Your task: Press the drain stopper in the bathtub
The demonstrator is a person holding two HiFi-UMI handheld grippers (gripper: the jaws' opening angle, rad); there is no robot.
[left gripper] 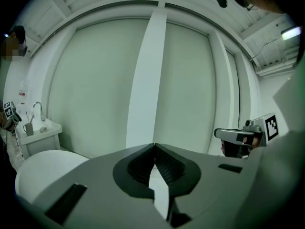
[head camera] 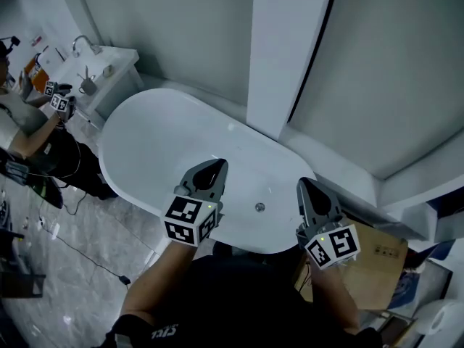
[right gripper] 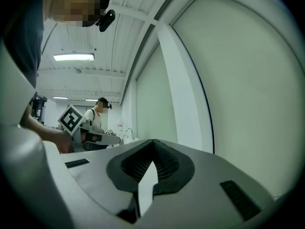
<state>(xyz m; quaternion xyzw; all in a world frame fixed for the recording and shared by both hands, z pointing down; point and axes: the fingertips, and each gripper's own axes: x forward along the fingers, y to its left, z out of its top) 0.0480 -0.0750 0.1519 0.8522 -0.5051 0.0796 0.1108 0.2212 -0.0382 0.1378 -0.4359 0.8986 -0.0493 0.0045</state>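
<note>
left hand-held gripper and right hand-held gripper hover closed, empty, above bathtub.

Glossy smooth white bathtub, shiny metal drain stopper, matt brown cardboard box, polished grey floor.

So the bathtub is a white, smooth oval freestanding one, running diagonally from upper left to lower right in the head view. The drain stopper is a small round silvery disc on its floor near the closer end. It's too tiny to tell whether it's popped up or pressed down.
</note>
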